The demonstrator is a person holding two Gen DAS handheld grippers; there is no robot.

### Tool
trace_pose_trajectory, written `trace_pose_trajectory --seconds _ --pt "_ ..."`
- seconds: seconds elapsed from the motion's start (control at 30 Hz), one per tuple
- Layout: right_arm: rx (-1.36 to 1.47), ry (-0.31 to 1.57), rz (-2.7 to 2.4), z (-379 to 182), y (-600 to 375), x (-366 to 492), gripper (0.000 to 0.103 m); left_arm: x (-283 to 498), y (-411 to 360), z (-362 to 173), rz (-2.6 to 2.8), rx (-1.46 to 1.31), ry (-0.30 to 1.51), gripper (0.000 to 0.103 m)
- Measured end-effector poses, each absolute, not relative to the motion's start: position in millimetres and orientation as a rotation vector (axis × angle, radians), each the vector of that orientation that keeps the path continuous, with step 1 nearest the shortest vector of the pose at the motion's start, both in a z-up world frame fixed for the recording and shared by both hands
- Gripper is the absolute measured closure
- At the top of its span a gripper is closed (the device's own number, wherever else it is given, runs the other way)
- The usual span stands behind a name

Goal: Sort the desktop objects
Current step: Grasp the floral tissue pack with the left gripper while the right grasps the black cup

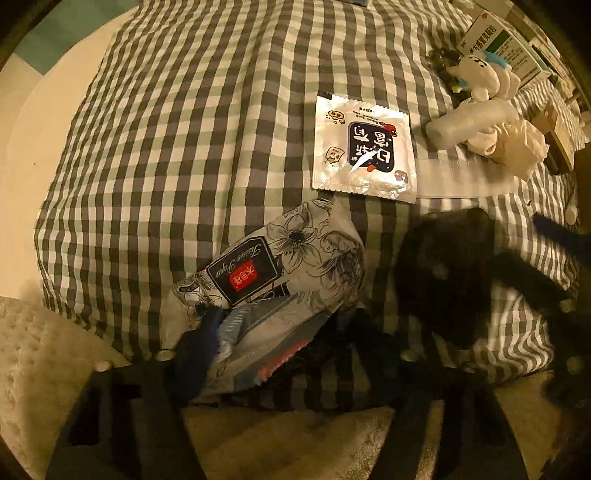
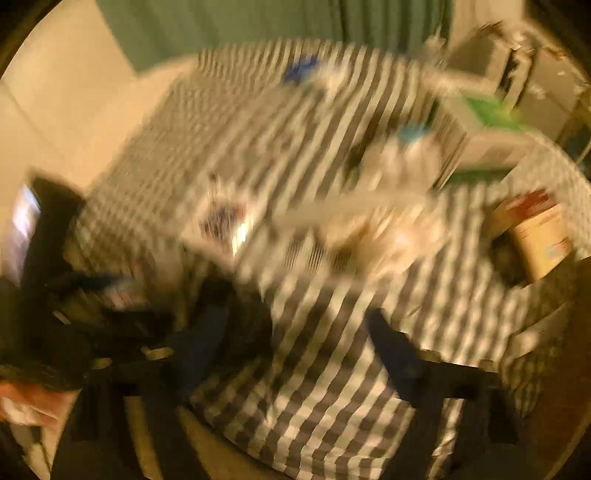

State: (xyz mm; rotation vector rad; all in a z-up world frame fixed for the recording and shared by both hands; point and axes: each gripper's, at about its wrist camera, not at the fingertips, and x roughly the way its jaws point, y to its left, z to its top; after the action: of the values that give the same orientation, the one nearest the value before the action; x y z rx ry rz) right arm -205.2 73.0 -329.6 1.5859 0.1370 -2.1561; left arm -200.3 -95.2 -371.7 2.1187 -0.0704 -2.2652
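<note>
A checked cloth [image 1: 184, 129] in grey, white and pale green covers the whole table top, hanging a little over its near edge. Past the far side of the table lies a pale floor [image 2: 66, 110], and beyond it hangs a green curtain [image 2: 258, 22]. Below the table's near edge a light, dimpled mat [image 1: 33, 350] shows at the lower left.

You've got a floral tissue pack [image 1: 280, 273] lying flat and skewed at the near edge of the checked cloth [image 1: 166, 129]. Silver snack sachet [image 1: 364, 147] flat just beyond it. White plush toy [image 1: 484, 75], clear tube [image 1: 461, 122] and crumpled tissue [image 1: 509, 142] clustered far right, medicine box [image 1: 498, 48] behind.
</note>
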Motion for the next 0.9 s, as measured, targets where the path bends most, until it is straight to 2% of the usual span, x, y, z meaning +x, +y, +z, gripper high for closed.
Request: trace_pose_trajectory --seconds 0.1,0.23,0.43,0.47,0.5,0.53,0.57,0.6,0.67,0.7,0.77,0.9 --pt "1.611 0.083 -2.125 -333 81 -203 0.034 -194 -92 -369 -2.288 2.105 -0.065 0.052" --pt "1.561 0.158 -2.157 -326 74 -190 0.034 -189 -92 -359 -2.305 2.081 -0.024 0.057" --pt "1.520 0.146 -2.178 -319 74 -184 0.034 -187 -105 -333 -2.374 1.979 0.103 0.070" --pt "1.600 0.203 -2.145 -334 69 -186 0.036 -185 -104 -325 -2.410 1.948 0.119 0.073" --pt "1.693 0.257 -2.064 -356 62 -184 0.056 -187 -104 -318 -2.434 1.921 0.131 0.075" --pt "1.706 0.346 -2.053 -367 55 -177 0.058 -185 -102 -307 -2.483 1.874 0.150 0.075" --pt "1.632 0.470 -2.095 -365 45 -165 0.065 -183 -101 -299 -2.521 1.841 0.158 0.076" --pt "1.612 0.512 -2.094 -362 40 -161 0.077 -180 -98 -287 -2.575 1.788 0.156 0.076" --pt "1.599 0.488 -2.111 -358 44 -157 0.080 -180 -95 -266 -2.641 1.707 0.127 0.076" --pt "1.606 0.431 -2.118 -356 52 -159 0.087 -179 -93 -259 -2.672 1.674 0.134 0.075" --pt "1.610 0.289 -2.160 -344 74 -161 0.087 -180 -90 -246 -2.717 1.626 0.141 0.075" --pt "1.512 0.176 -2.231 -305 100 -150 0.087 -182 -86 -221 -2.775 1.498 0.102 0.075"
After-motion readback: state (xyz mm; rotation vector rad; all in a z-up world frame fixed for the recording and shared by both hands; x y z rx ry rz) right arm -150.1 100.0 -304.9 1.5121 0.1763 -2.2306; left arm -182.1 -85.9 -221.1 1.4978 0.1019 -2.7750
